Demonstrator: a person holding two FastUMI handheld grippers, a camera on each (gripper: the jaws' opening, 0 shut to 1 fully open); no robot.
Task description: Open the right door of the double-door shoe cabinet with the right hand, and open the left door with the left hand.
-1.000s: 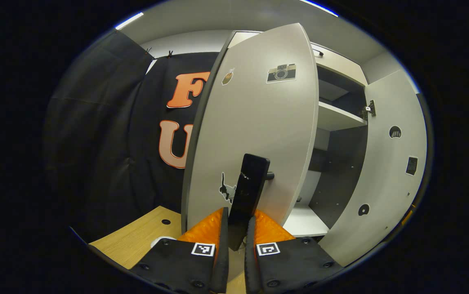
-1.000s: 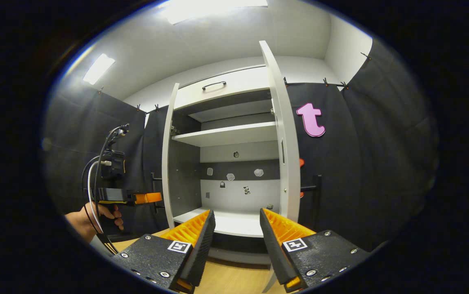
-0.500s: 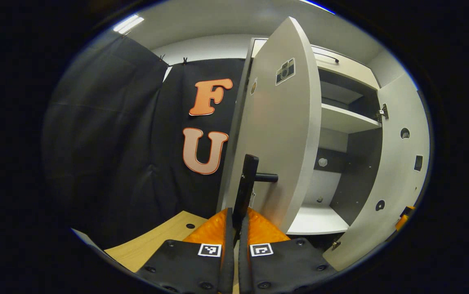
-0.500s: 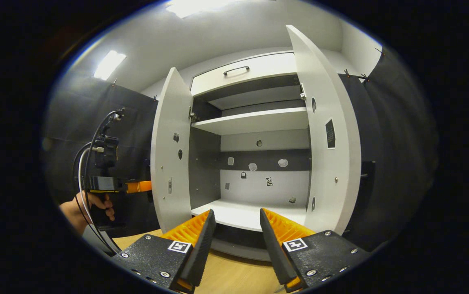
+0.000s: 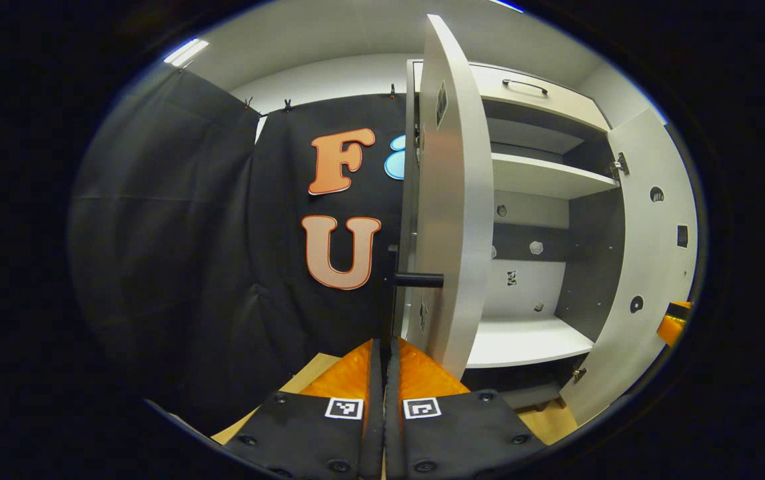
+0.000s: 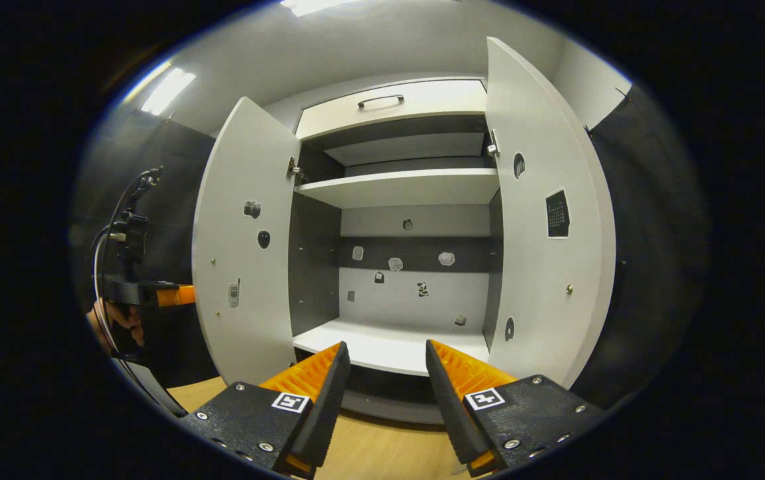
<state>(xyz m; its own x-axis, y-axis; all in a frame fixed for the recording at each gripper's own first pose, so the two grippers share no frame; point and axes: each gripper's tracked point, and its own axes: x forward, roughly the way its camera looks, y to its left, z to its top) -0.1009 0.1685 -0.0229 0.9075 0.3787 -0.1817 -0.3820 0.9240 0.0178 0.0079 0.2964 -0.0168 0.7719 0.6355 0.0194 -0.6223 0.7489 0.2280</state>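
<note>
Cabinet (image 6: pixel 416 200) fills mid-frame, left door (image 6: pixel 242 247) and right door (image 6: pixel 549 220) both swung wide. Left gripper (image 5: pixel 382 367) is clamped on the left door's handle (image 5: pixel 399 293); right gripper (image 6: pixel 382 373) gapes, holding nothing.

I can read no text, brand or number here: the small stickers on the left door (image 6: pixel 244 240) and right door (image 6: pixel 549 220) are too tiny to make out.
</note>
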